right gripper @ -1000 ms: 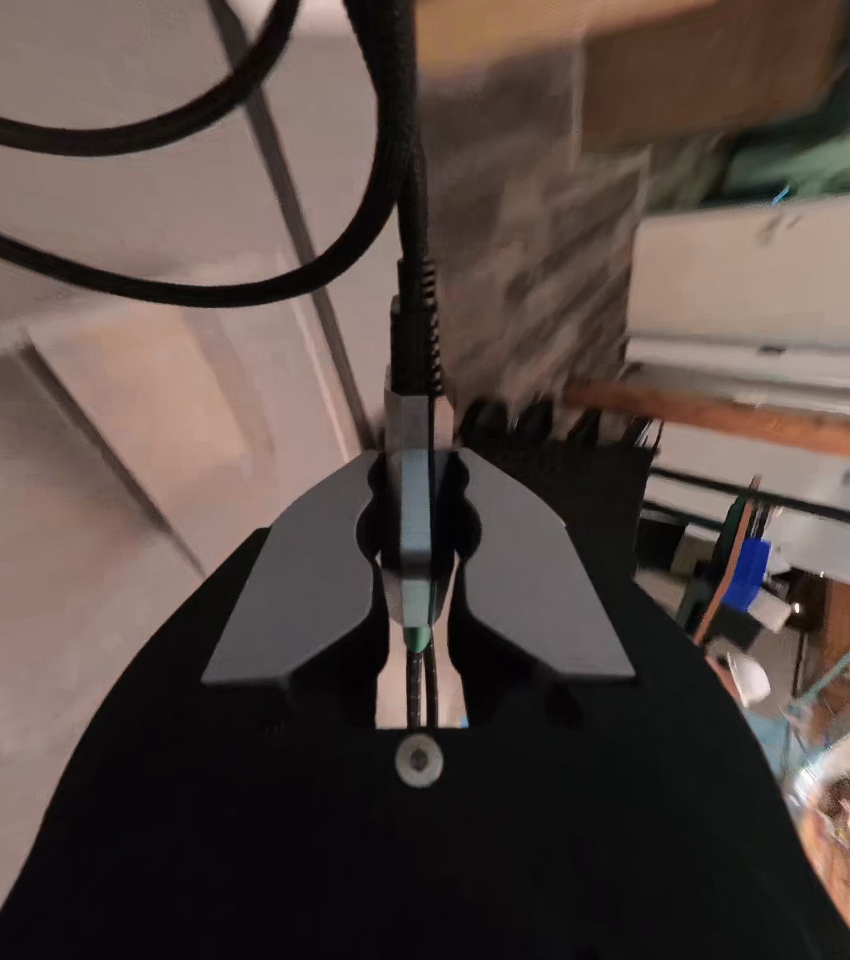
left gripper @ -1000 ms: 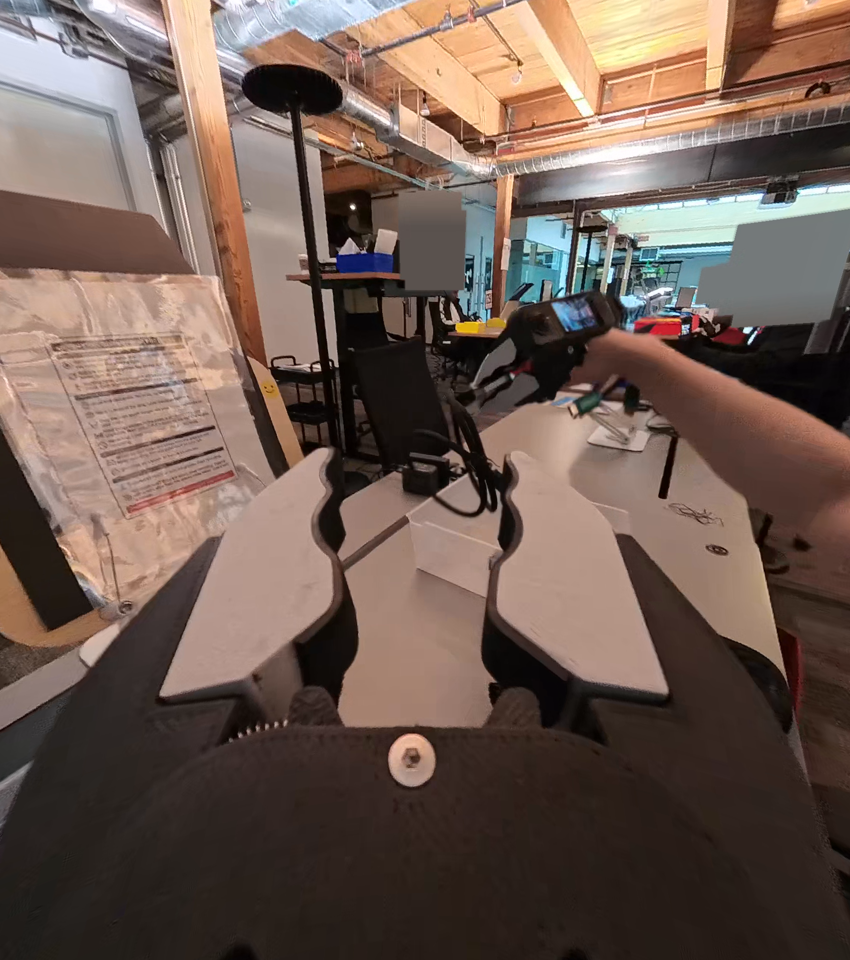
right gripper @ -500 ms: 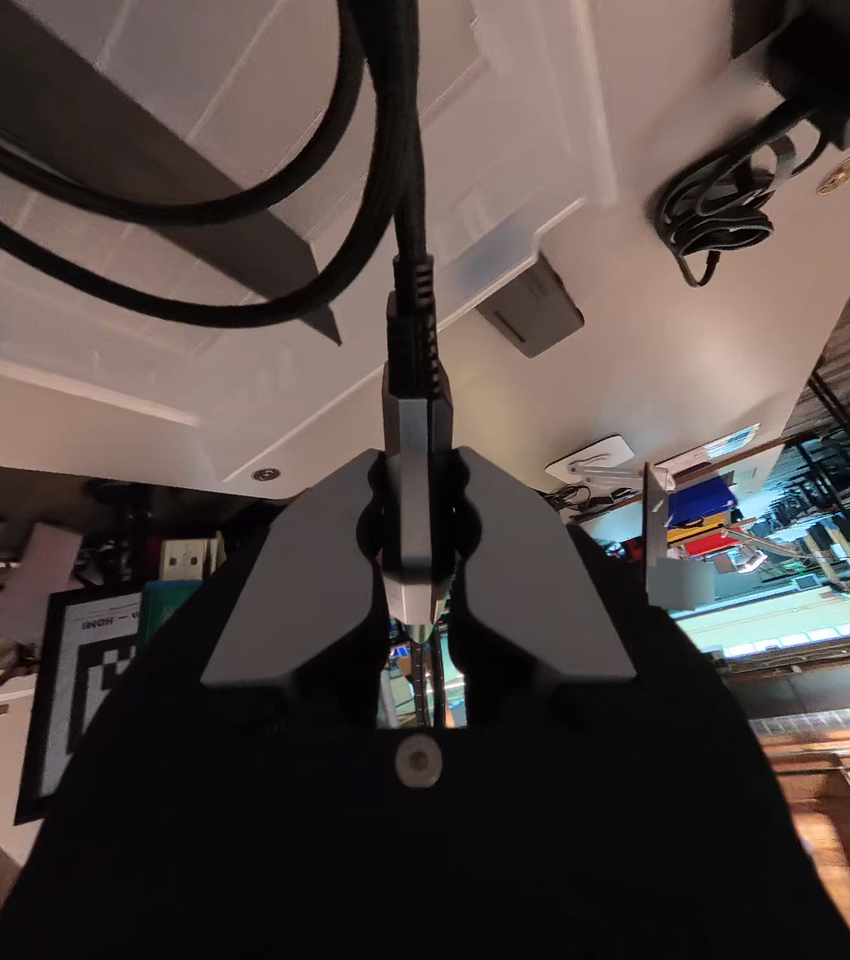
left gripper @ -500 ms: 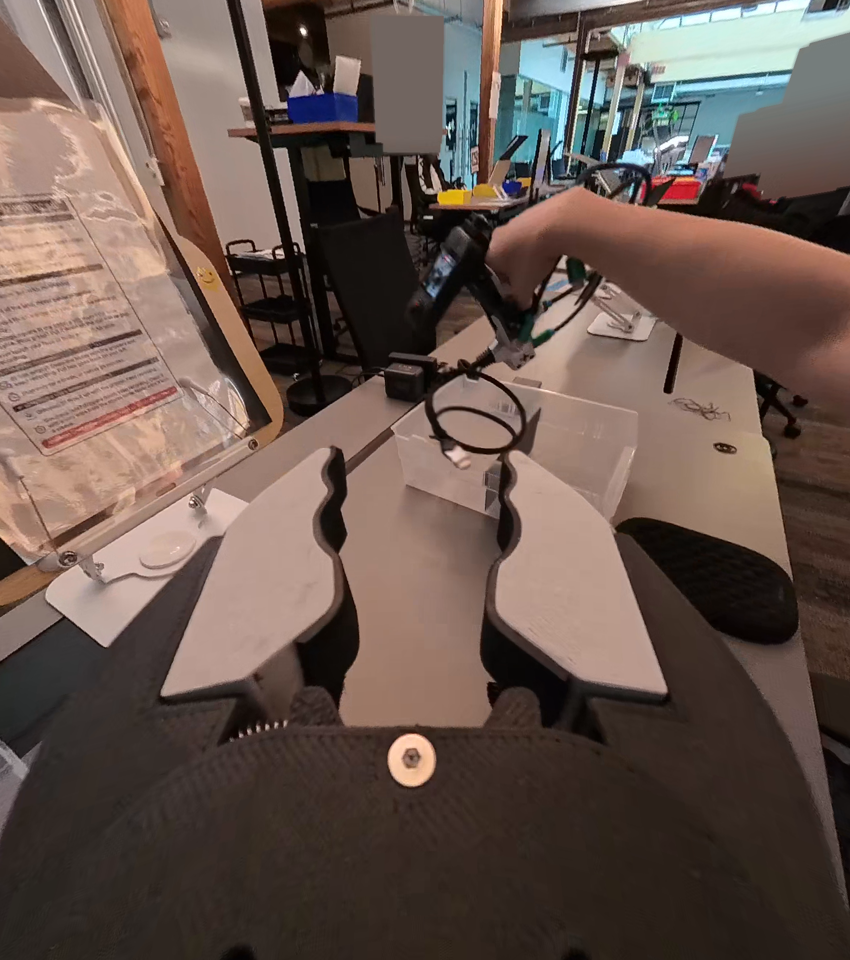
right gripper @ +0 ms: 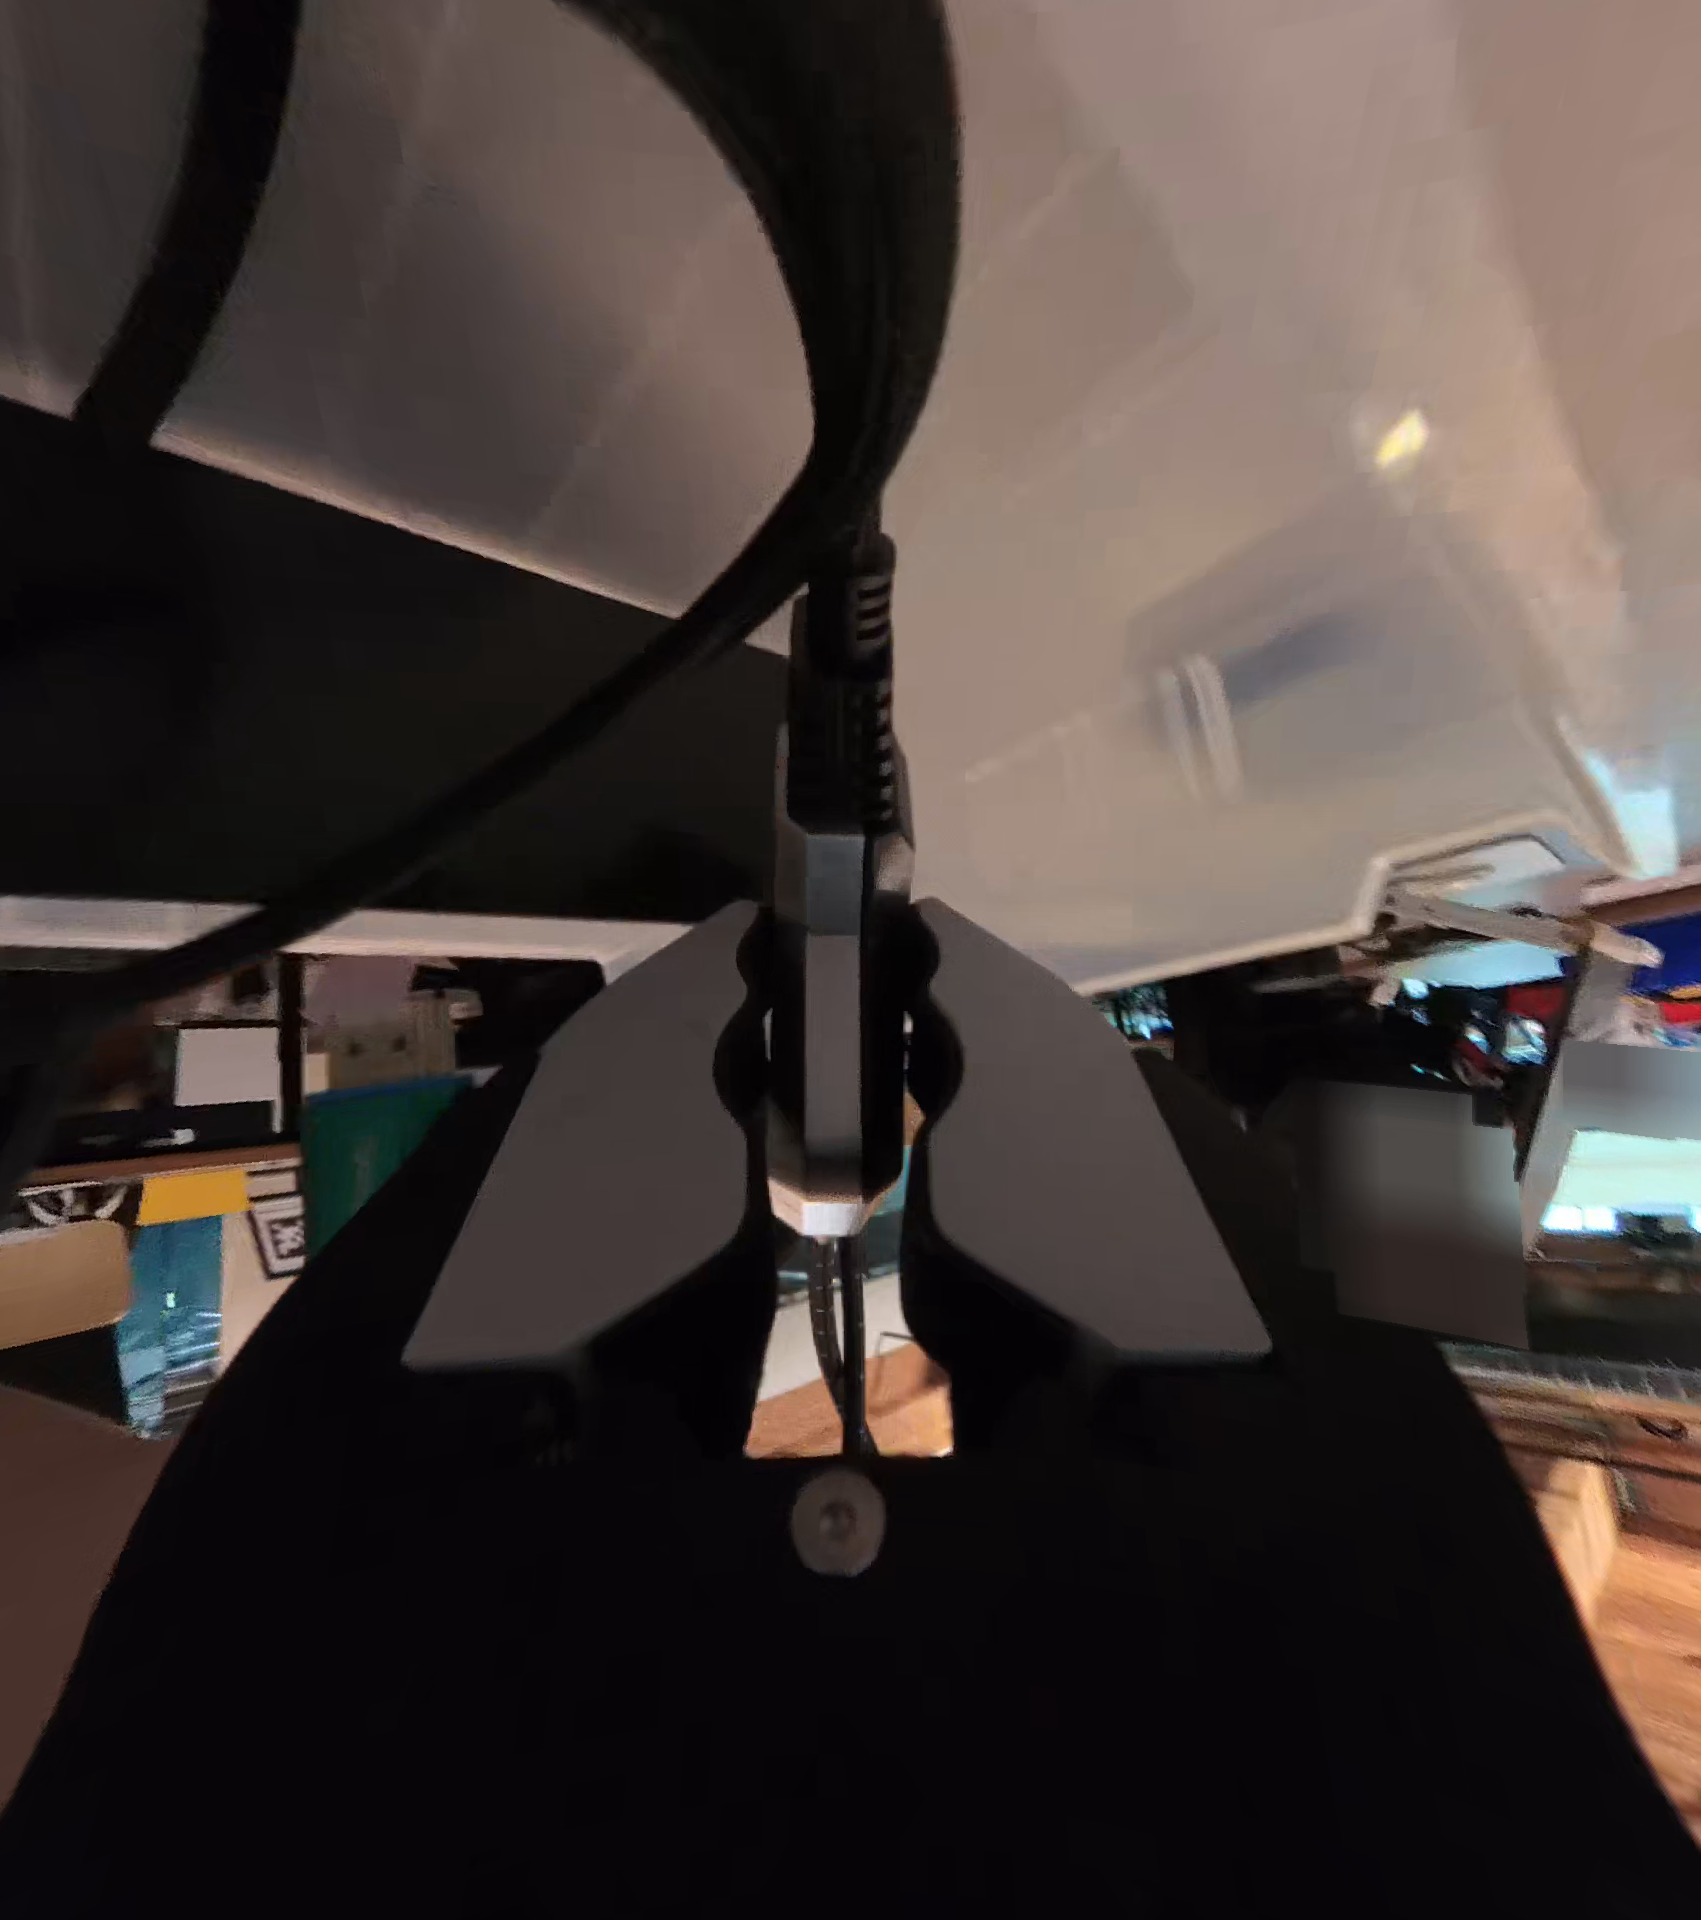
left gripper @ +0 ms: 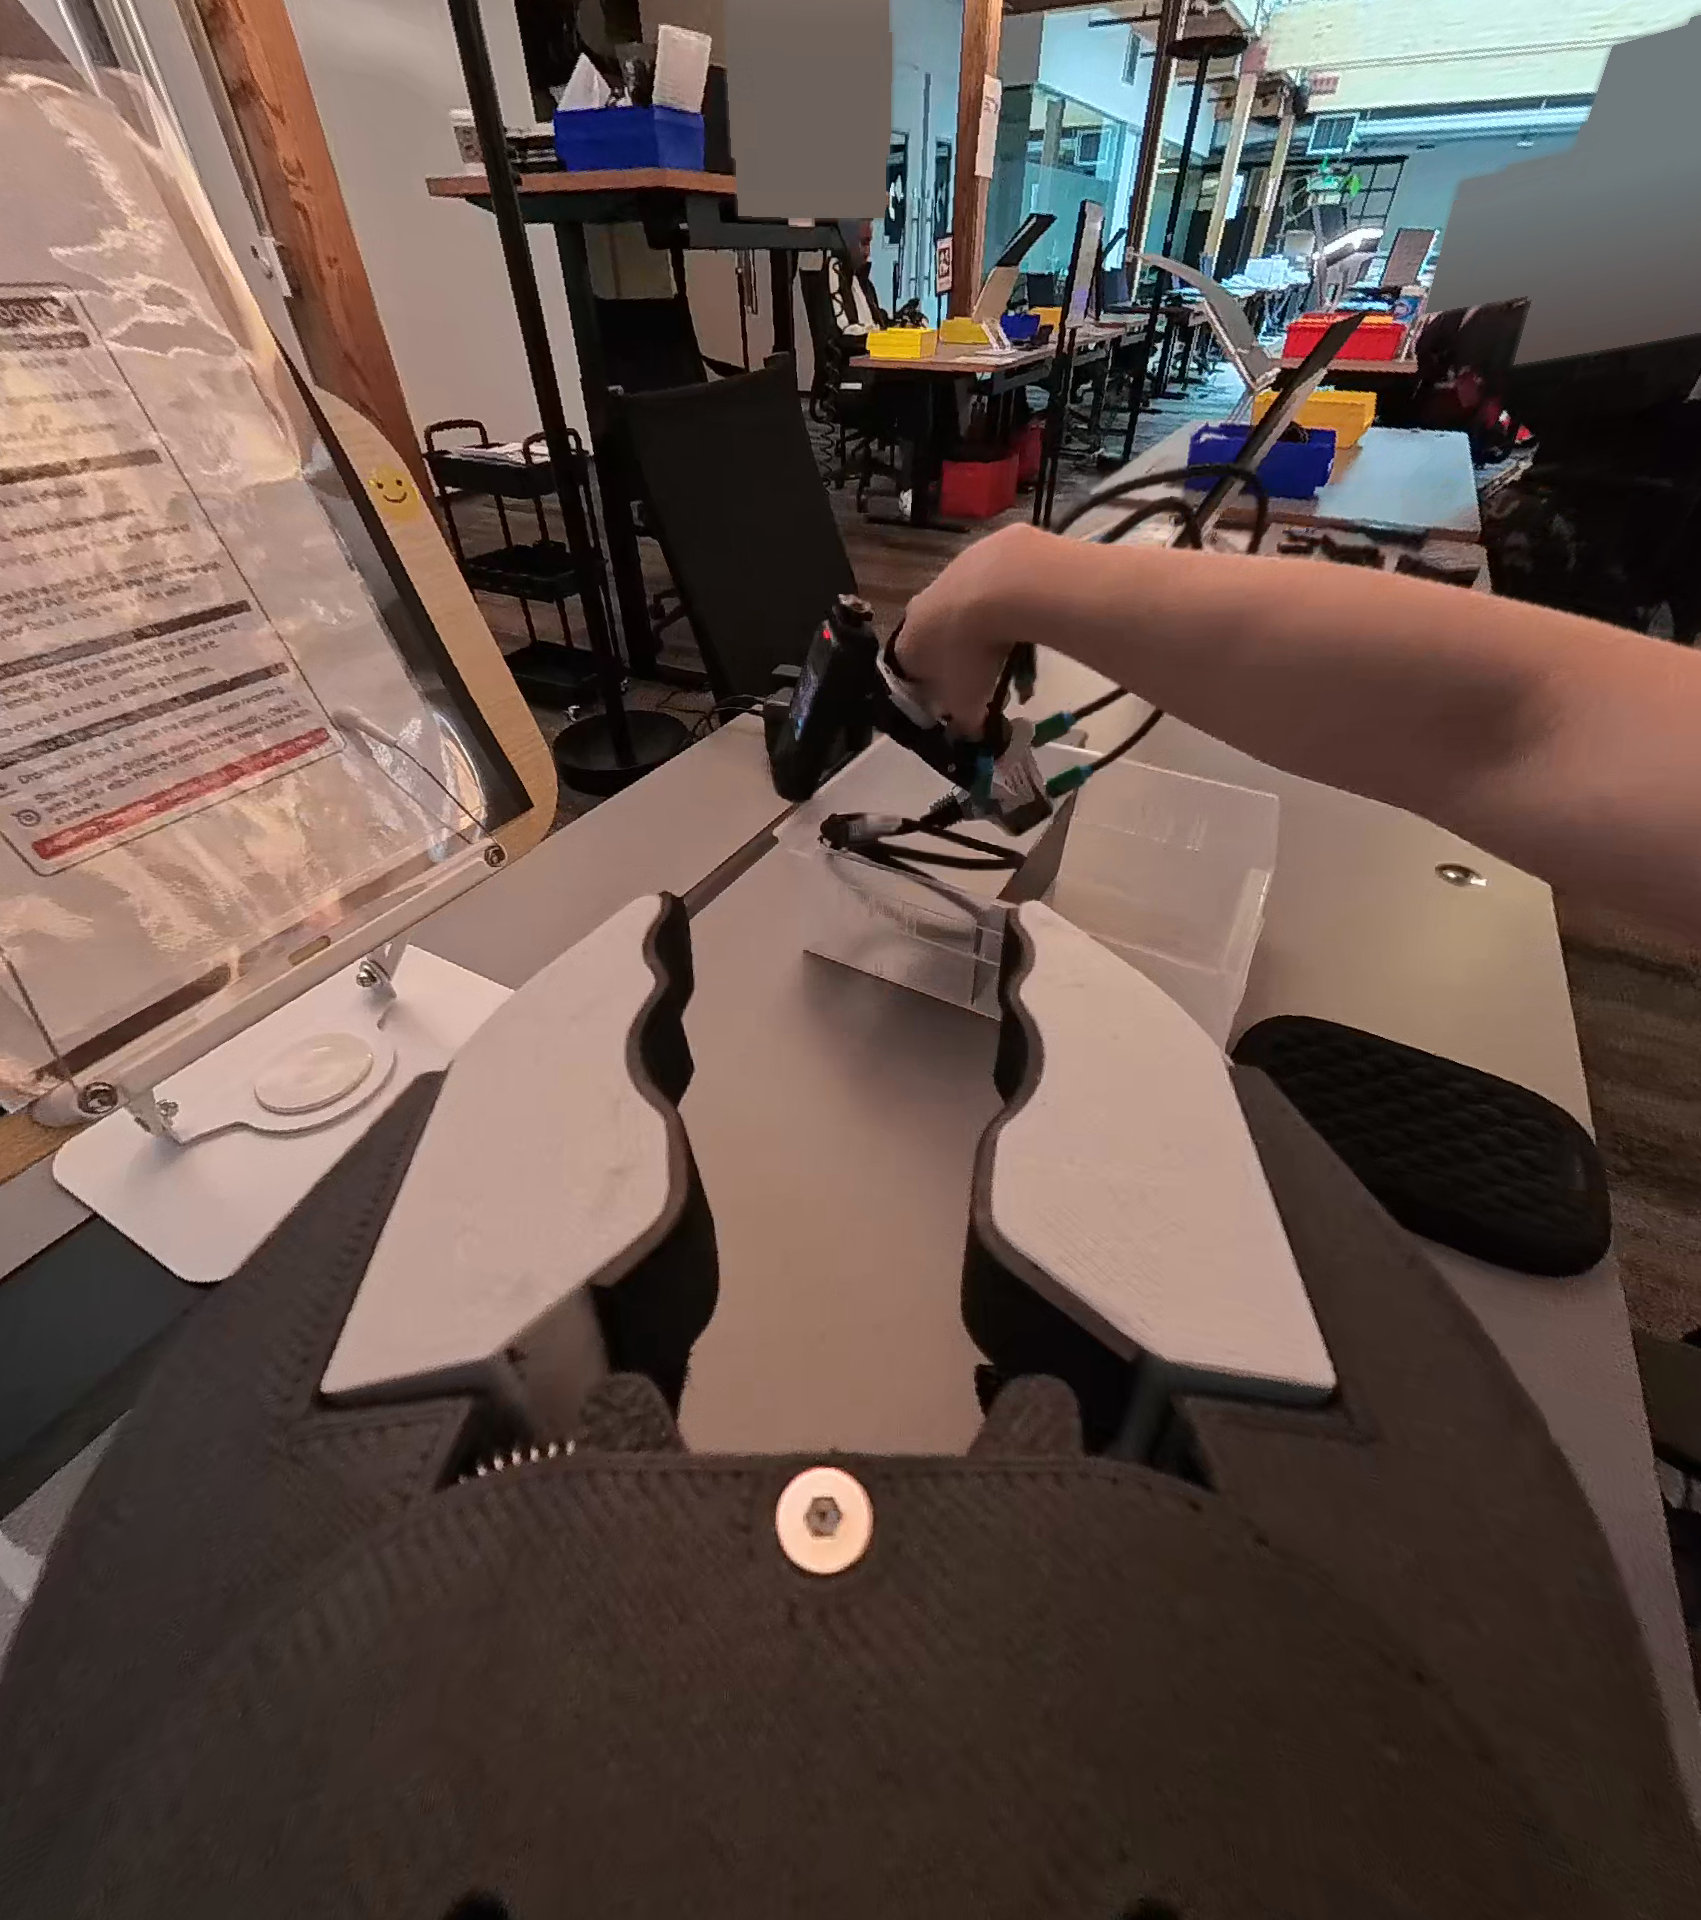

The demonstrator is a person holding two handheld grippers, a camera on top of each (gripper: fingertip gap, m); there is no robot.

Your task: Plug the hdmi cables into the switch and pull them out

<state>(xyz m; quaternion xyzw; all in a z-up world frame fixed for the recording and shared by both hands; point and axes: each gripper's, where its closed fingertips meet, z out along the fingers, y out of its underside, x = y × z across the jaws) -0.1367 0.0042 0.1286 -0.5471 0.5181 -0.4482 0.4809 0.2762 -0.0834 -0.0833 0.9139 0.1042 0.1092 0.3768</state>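
A: While right claw (right gripper: 841, 1039) clamps the hdmi cable (right gripper: 841, 997) plug, frame centre, lowering it into the clear bin (left gripper: 1152, 883) — left?
B: left claw (left gripper: 835, 997) released, idle over the worktop (left gripper: 825, 1195), lower centre; switch not visible

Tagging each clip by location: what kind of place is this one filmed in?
Probably an open-plan office or workshop: long rows of desks carrying yellow, blue and red plastic bins, black mesh office chairs, and a grey worktable in front.

A grey-shelled HDMI plug (right gripper: 838, 997) with black ribbed strain relief stands clamped between two fingers, its black braided cable (right gripper: 887, 260) looping away above a clear plastic bin (left gripper: 1152, 883)
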